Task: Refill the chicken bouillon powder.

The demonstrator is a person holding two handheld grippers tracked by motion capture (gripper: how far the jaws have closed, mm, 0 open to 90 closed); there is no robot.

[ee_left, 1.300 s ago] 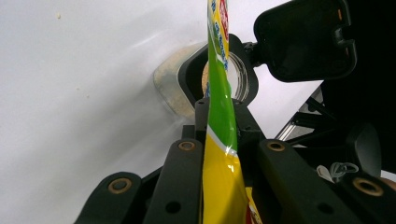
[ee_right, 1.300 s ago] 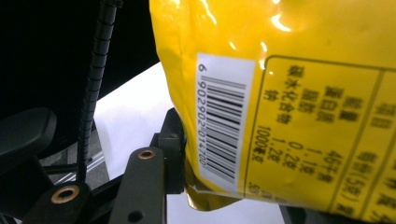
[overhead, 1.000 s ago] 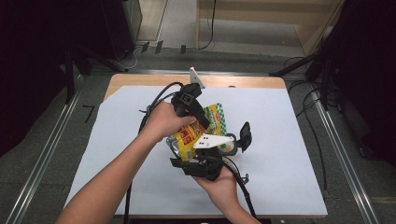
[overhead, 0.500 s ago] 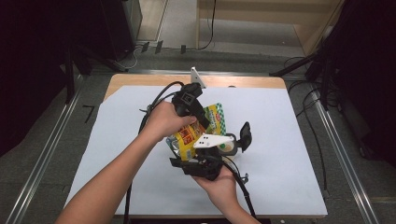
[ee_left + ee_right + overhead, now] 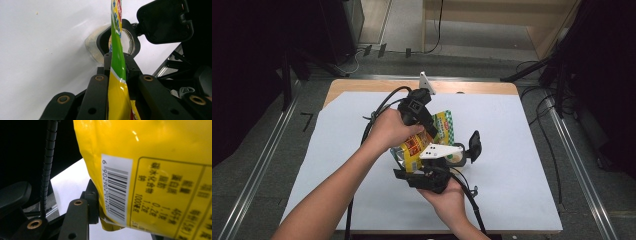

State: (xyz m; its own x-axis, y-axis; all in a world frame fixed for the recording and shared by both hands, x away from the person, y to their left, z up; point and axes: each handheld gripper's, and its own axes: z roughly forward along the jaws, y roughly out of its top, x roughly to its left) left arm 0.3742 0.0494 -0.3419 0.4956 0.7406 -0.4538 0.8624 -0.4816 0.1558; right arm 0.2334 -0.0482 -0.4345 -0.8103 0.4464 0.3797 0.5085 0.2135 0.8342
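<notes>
Clamping the flat sealed edge of a yellow and green snack bag (image 5: 427, 137), the left tool (image 5: 424, 122) sits at the middle of the counter (image 5: 522, 165), gripped by the person's left hand (image 5: 389, 131), whose forearm comes in from the lower left of the high view. In the left gripper view the two black jaws are drawn narrow, with the bag (image 5: 117, 75) pinched edge-on between them and rising straight up the frame. Beyond that edge, on the white sheet that covers the counter (image 5: 37, 50), lies a clear jar (image 5: 128, 42) on its side, its mouth turned toward the camera and ringed by a black part of the other tool.

The bag itself is held off the counter between the two hands, its printed face tilted toward the high camera.

Further right and lower, the right tool (image 5: 432, 172) is held from beneath by the person's right hand (image 5: 447, 197), a grey three-cornered plate (image 5: 439, 150) on top of it. In the right gripper view the bag (image 5: 155, 170) hangs close before the lens, barcode and nutrition panel turned sideways; the one jaw visible presses against the bag's lower corner, so this tool grips the bag as well, with its jaws standing part open around it.
</notes>
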